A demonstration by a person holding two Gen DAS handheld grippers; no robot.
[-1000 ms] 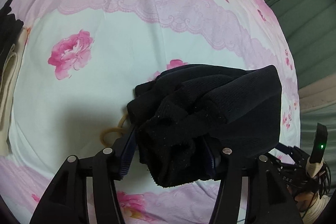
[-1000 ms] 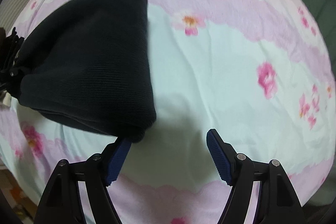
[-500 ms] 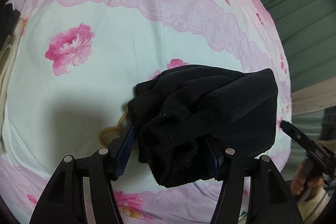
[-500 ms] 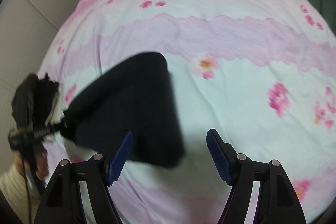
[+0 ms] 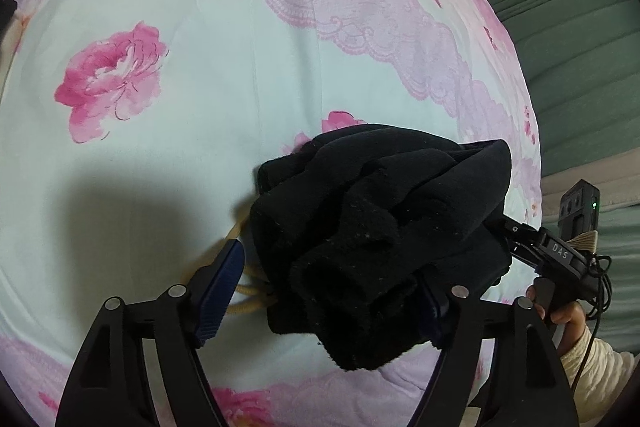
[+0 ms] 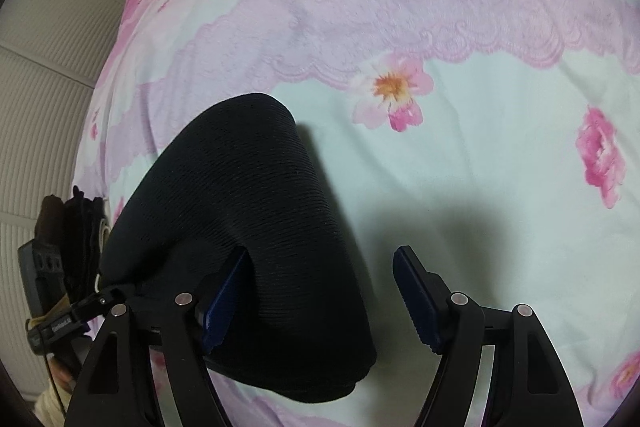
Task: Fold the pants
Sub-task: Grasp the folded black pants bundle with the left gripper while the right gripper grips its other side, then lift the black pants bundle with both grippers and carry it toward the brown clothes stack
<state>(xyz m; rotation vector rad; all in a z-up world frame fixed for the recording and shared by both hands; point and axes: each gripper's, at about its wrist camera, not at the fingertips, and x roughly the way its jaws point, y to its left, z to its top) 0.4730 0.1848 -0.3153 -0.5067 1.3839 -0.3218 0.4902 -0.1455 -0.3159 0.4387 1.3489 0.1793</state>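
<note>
My left gripper [image 5: 332, 287] jaws have just been opening around the bunched black pants [image 5: 380, 239], which lie on the flowered bed [image 5: 240, 75]; my right gripper [image 6: 320, 295] jaws gape, released, over the fold.

- A bedsheet [image 5: 248, 75] printed with pink flowers on a pale ground fills both views; a lilac lace-pattern band [image 5: 360, 23] runs across it.
- A large pink rose [image 5: 112, 79] lies on the sheet's left part in the left wrist view.
- A pink blossom with an orange centre [image 6: 394, 87] sits just below the lace band in the right wrist view.
- A green curtain [image 5: 580, 67] hangs past the sheet's right edge.
- A ribbed cream wall [image 6: 44, 99] stands left of the sheet.
</note>
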